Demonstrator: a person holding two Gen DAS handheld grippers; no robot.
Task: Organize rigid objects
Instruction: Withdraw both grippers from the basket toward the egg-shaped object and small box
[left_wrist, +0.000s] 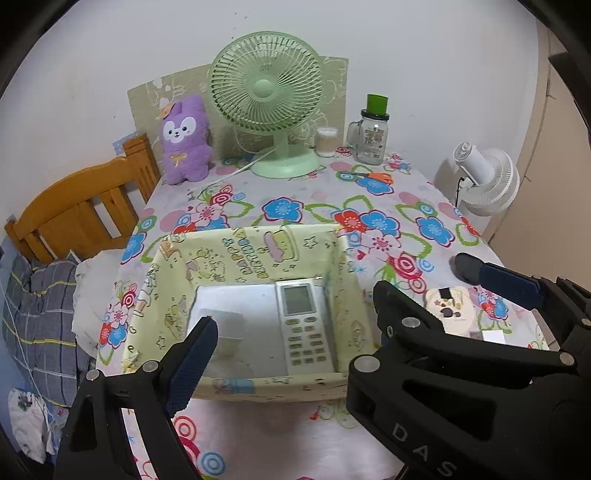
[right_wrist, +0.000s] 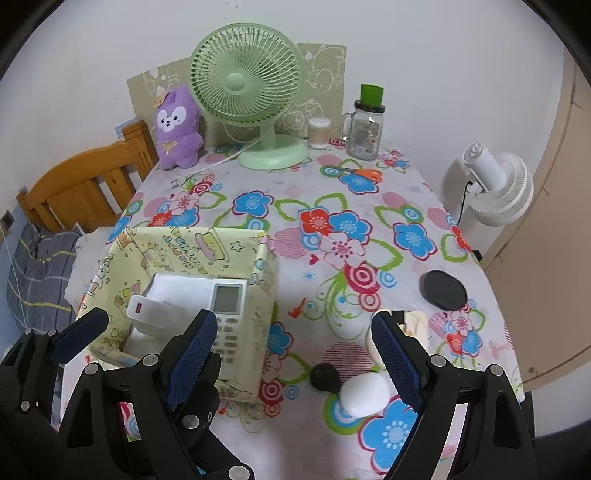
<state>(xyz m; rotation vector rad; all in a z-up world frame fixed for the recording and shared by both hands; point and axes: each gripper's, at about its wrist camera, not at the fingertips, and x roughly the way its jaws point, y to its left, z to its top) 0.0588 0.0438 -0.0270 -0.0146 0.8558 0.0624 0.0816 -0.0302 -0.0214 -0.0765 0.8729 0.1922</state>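
A yellow patterned box (left_wrist: 236, 247) (right_wrist: 258, 288) sits on the floral table. It holds a white remote (left_wrist: 304, 325) (right_wrist: 227, 314), a white charger (right_wrist: 151, 310) (left_wrist: 229, 328) and a white flat item. My left gripper (left_wrist: 295, 328) is open and empty above the box's near edge. My right gripper (right_wrist: 295, 350) is open and empty to the right of the box. Near its right finger lie a white oval case (right_wrist: 364, 395), a small black object (right_wrist: 325, 376), a cream round item (right_wrist: 415, 325) (left_wrist: 448, 310) and a black disc (right_wrist: 443, 290).
At the back stand a green fan (left_wrist: 266, 96) (right_wrist: 247, 81), a purple plush (left_wrist: 184, 140), a cotton-swab tub (left_wrist: 327, 142) and a glass jar (left_wrist: 371, 136). Orange scissors (left_wrist: 373, 176) lie near the jar. A wooden bed frame (left_wrist: 81, 210) is left, a white fan (left_wrist: 487, 181) right.
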